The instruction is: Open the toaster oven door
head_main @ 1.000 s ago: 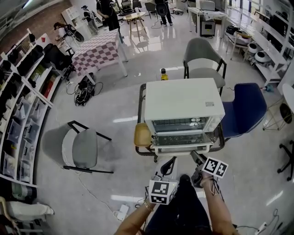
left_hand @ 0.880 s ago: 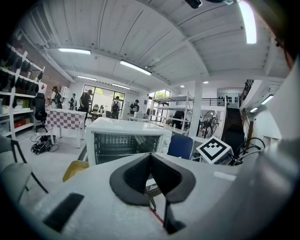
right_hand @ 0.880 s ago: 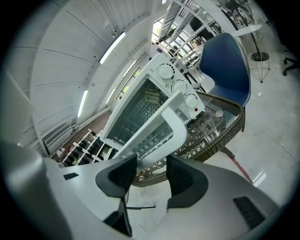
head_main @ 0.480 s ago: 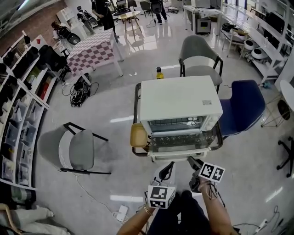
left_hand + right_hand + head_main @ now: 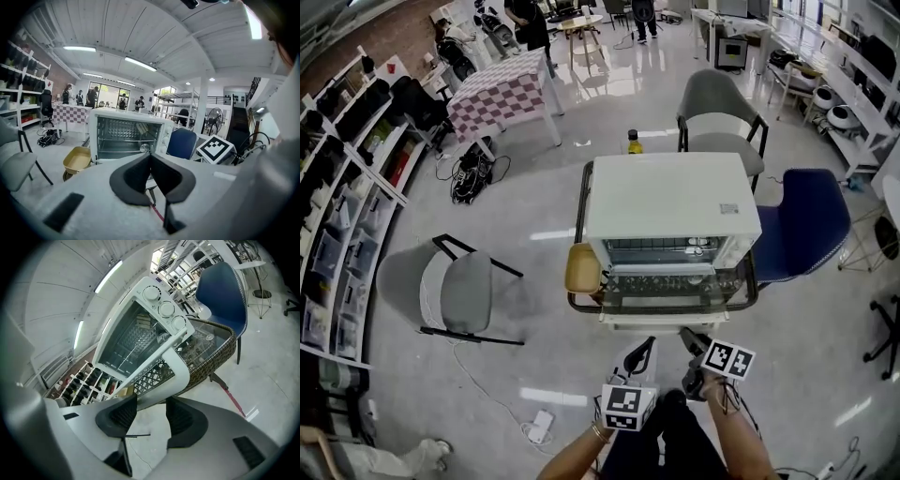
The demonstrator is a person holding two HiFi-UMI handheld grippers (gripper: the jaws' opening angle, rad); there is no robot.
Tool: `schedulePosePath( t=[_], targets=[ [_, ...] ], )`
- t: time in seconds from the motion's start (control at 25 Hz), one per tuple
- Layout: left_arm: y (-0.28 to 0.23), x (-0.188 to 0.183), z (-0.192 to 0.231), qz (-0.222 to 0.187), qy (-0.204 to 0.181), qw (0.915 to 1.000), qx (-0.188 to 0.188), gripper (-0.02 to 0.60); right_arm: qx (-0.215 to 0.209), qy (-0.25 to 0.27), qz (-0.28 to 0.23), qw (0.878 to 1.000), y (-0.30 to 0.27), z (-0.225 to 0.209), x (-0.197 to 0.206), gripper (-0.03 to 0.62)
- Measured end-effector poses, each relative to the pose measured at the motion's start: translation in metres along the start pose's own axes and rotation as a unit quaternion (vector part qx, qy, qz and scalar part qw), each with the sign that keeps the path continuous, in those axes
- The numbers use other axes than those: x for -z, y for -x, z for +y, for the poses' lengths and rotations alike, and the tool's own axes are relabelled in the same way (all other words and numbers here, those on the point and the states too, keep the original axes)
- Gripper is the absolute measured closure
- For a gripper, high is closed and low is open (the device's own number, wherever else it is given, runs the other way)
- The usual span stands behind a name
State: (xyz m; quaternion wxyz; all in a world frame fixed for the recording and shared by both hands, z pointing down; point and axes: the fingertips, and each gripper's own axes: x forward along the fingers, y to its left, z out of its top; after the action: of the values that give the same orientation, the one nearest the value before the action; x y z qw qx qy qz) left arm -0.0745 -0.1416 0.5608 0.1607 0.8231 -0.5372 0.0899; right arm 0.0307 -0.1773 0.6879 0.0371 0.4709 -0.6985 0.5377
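A white toaster oven (image 5: pixel 670 197) stands on a low wicker-rimmed glass table (image 5: pixel 751 286). Its glass door (image 5: pixel 670 286) lies folded down toward me, with the white handle bar (image 5: pixel 666 321) at the near edge. In the right gripper view the handle bar (image 5: pixel 176 364) runs slantwise just beyond my right gripper (image 5: pixel 151 401), whose jaws stand open with nothing between the pads. My left gripper (image 5: pixel 150 155) is shut, empty, aimed at the oven (image 5: pixel 124 133) from farther back. In the head view the left gripper (image 5: pixel 647 343) and right gripper (image 5: pixel 685 333) hang just short of the handle.
A tan seat (image 5: pixel 583 269) sits against the table's left side. A blue chair (image 5: pixel 806 225) stands on the right, a grey chair (image 5: pixel 717 117) behind the oven and another grey chair (image 5: pixel 459 295) to the left. A yellow-capped bottle (image 5: pixel 633 142) stands on the floor behind. Shelves (image 5: pixel 337 187) line the left wall.
Both grippers have sunk a little in front of the oven. The door lies folded down throughout, and the jaws look unchanged.
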Motion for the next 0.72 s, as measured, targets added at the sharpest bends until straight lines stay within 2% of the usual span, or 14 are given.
schedulePosePath(
  t=[0.72],
  targets=[
    [-0.006,0.047,0.001,-0.004,0.011,0.9996,-0.024,0.566,-0.01,0.006,0.012,1.0,-0.017,-0.034,0.028,0.408]
  ],
)
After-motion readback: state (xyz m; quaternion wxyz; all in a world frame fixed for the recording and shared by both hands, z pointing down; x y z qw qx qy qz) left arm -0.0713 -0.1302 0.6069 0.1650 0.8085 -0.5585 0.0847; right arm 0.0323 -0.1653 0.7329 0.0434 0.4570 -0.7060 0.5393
